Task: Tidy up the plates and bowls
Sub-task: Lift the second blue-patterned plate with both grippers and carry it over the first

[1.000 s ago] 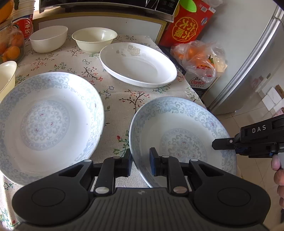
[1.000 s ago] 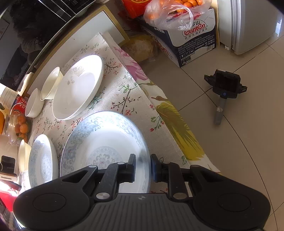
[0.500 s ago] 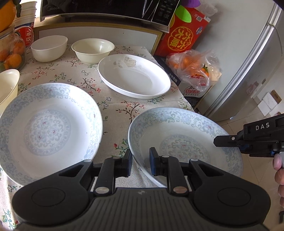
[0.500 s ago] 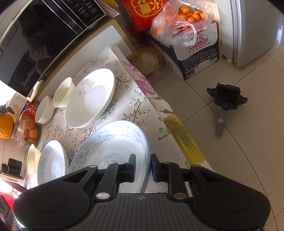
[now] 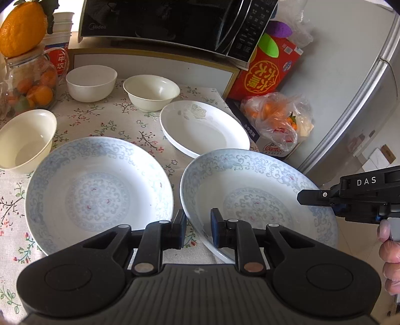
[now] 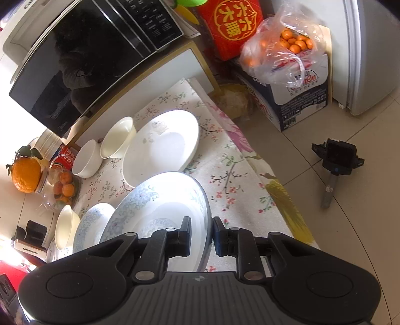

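A blue-patterned plate point(image 5: 250, 190) hangs a little above the floral tablecloth, held from both sides. My left gripper point(image 5: 198, 230) is shut on its near-left rim. My right gripper point(image 6: 201, 232) is shut on the opposite rim of the same plate point(image 6: 160, 200), and its black finger point(image 5: 307, 198) shows at the right in the left wrist view. A matching blue plate point(image 5: 100, 192) lies on the table to the left. Behind them sit a plain white plate point(image 5: 205, 127) and three cream bowls point(image 5: 91, 82) point(image 5: 151, 91) point(image 5: 25, 140).
A black microwave point(image 5: 162, 22) stands at the back of the table, and a glass jar of oranges point(image 5: 32, 85) at the back left. Off the right edge are a red box point(image 5: 267, 72), a bag of oranges point(image 5: 275, 120) and a fridge point(image 5: 350, 100). A black device point(image 6: 337, 162) lies on the floor.
Both grippers have risen with the blue plate between them. The table's dishes have dropped lower and smaller in both views, and more of the microwave shows.
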